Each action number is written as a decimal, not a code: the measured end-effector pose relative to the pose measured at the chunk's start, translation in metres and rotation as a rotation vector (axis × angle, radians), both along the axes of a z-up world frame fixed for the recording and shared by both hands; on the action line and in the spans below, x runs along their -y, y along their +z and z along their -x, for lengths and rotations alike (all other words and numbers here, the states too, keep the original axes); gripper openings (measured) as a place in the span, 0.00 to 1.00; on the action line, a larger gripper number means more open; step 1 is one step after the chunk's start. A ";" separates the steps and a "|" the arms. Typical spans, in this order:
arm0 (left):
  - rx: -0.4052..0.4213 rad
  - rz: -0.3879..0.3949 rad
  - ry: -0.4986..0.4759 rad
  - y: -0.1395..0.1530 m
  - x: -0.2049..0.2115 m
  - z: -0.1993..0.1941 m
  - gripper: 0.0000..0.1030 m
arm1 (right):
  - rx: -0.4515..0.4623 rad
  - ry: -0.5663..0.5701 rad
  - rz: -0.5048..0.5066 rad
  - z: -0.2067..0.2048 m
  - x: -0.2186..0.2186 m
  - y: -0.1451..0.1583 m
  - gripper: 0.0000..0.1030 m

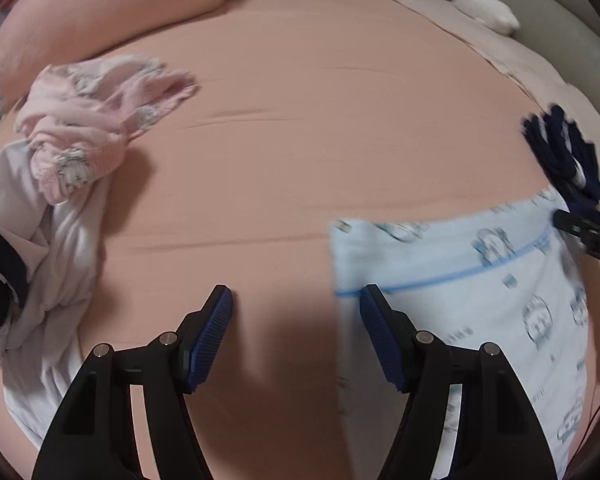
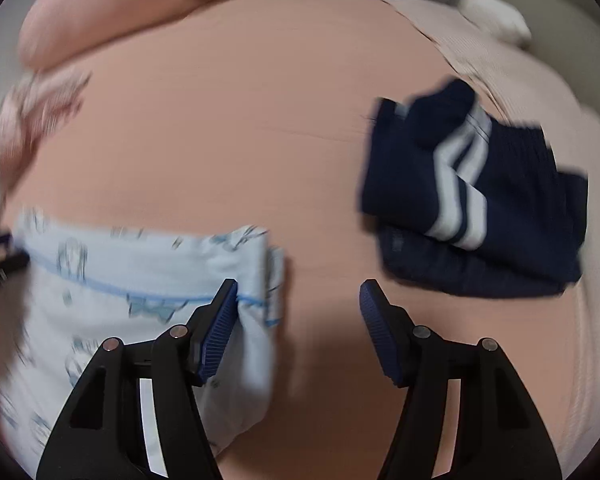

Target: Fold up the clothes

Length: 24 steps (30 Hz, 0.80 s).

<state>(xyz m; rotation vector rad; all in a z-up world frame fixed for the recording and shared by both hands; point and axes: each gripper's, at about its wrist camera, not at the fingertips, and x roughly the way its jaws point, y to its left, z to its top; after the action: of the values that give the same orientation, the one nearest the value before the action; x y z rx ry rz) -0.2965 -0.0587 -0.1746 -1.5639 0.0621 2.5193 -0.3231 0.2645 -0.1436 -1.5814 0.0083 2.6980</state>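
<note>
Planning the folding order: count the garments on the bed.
4, perhaps more hidden in the pile: pink top far left, lying on a white garment; light blue printed piece near, between both grippers; navy striped garment far right.

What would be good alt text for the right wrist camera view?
The open right gripper hovers over a pink bed sheet, its left finger at the edge of a light blue printed garment. A folded navy garment with white stripes lies ahead to the right; the image is motion-blurred.
</note>
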 end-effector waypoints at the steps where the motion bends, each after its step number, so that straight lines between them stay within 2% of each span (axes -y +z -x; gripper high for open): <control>1: 0.004 -0.016 0.004 0.001 0.003 0.001 0.66 | -0.010 -0.002 0.004 0.000 -0.003 0.001 0.62; 2: 0.002 -0.017 0.005 0.002 0.004 0.000 0.66 | -0.020 -0.004 0.008 -0.001 -0.005 0.002 0.62; 4: 0.000 0.027 0.012 0.007 0.000 -0.011 0.66 | -0.007 -0.011 0.058 -0.006 -0.008 0.007 0.62; 6: 0.024 0.019 0.002 0.009 -0.004 -0.035 0.66 | 0.012 -0.019 0.115 -0.013 -0.011 0.012 0.57; 7: 0.038 0.010 -0.005 0.009 -0.005 -0.048 0.66 | 0.034 0.000 0.163 -0.021 -0.007 0.017 0.53; 8: 0.052 0.001 -0.011 0.009 -0.007 -0.060 0.66 | 0.061 0.029 0.219 -0.032 0.000 0.023 0.53; 9: 0.066 -0.008 -0.018 0.010 -0.008 -0.073 0.66 | 0.063 0.075 0.218 -0.045 0.012 0.030 0.53; 12: 0.109 -0.034 -0.037 0.010 -0.012 -0.111 0.66 | 0.058 0.221 0.081 -0.094 0.070 0.039 0.53; 15: 0.118 -0.031 -0.046 0.009 -0.017 -0.135 0.66 | 0.101 0.259 0.116 -0.134 0.094 0.023 0.53; 17: 0.109 -0.016 -0.048 0.006 -0.021 -0.143 0.66 | 0.103 0.257 0.073 -0.156 0.105 0.012 0.54; 19: 0.119 0.034 -0.041 0.003 -0.016 -0.149 0.68 | 0.091 0.250 0.024 -0.164 0.110 0.004 0.56; 22: 0.133 0.059 0.004 0.006 0.005 -0.160 0.68 | 0.133 0.262 0.063 -0.155 0.107 0.008 0.59; 24: 0.127 0.075 0.041 0.010 0.016 -0.167 0.68 | 0.157 0.224 0.060 -0.152 0.088 0.013 0.60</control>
<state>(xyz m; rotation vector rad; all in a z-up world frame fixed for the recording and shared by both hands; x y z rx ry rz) -0.1299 -0.0750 -0.1644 -1.7680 0.1106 2.4684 -0.1711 0.1766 -0.1309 -1.9154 -0.0965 2.7475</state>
